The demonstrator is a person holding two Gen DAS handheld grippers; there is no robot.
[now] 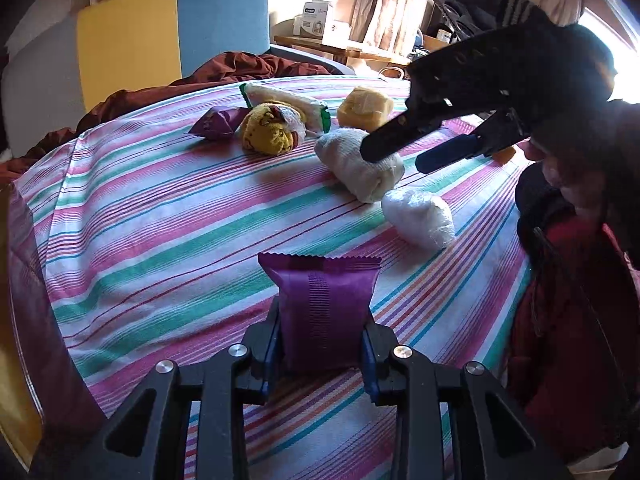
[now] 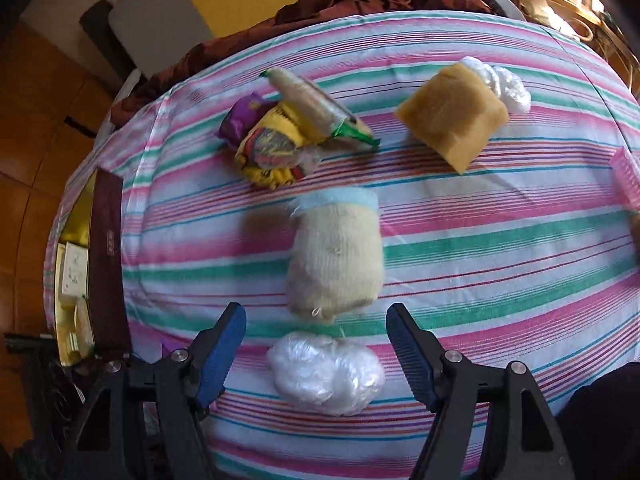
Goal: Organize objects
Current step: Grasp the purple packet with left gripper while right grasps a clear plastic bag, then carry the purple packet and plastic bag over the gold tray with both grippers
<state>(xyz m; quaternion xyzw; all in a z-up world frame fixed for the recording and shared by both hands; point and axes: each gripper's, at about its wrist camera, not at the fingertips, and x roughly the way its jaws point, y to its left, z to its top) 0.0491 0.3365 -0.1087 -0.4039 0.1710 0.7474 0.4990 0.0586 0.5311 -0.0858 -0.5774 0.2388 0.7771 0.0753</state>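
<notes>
Striped tablecloth (image 1: 160, 208), maroon blanket (image 1: 248, 68)

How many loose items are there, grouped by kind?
Purple packets: 2, one held, one lying
Green-ended packet: 1
Tan packet: 1
Rolled socks: 2, yellow, cream
Crumpled clear plastic: 2
Total: 8

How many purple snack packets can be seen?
2. One large purple foil packet is clamped between the left gripper fingers. One small purple packet lies on the striped cloth, beside the yellow rolled sock. Others may be hidden.
</notes>
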